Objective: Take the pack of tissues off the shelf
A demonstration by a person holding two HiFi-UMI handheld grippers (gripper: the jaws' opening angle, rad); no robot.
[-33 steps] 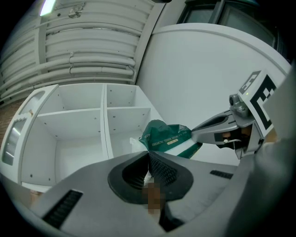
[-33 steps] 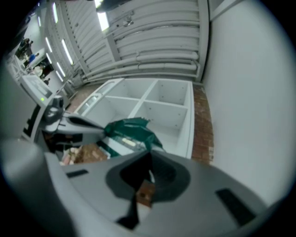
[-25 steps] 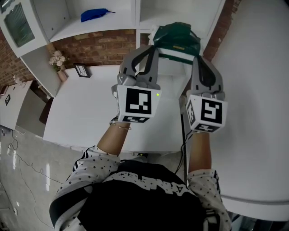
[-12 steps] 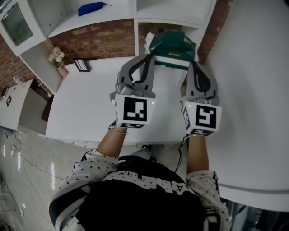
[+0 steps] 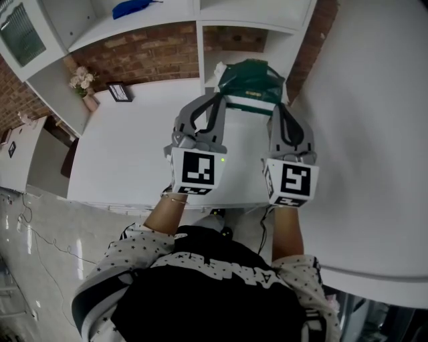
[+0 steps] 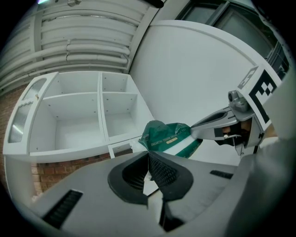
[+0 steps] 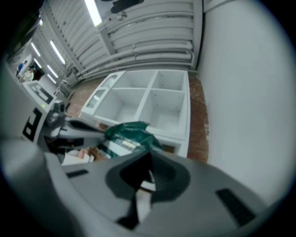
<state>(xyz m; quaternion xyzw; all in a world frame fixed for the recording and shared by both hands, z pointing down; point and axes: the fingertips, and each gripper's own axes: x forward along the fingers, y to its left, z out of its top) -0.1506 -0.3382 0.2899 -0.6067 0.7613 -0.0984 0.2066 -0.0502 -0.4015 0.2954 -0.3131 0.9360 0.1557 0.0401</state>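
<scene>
Fingers (image 6: pixel 163 169) of the left gripper (image 6: pixel 148 159) are clenched on a thin white edge of the pack of tissues (image 6: pixel 169 139). The right gripper (image 7: pixel 149 163) is likewise pinched tight on the pack's other end. In the head view, the white table (image 5: pixel 127 157) fills the middle. The white shelf unit (image 5: pixel 200 30) runs along the twelve o'clock edge. The green pack hangs between the two gripper tips at about one o'clock from the frame's centre, out of the shelf compartments and over the table's far side. A small picture frame (image 5: pixel 120 91) and a pot of flowers (image 5: pixel 83 89) stand at ten o'clock. A blue object (image 5: pixel 131 8) lies on a shelf at eleven.
</scene>
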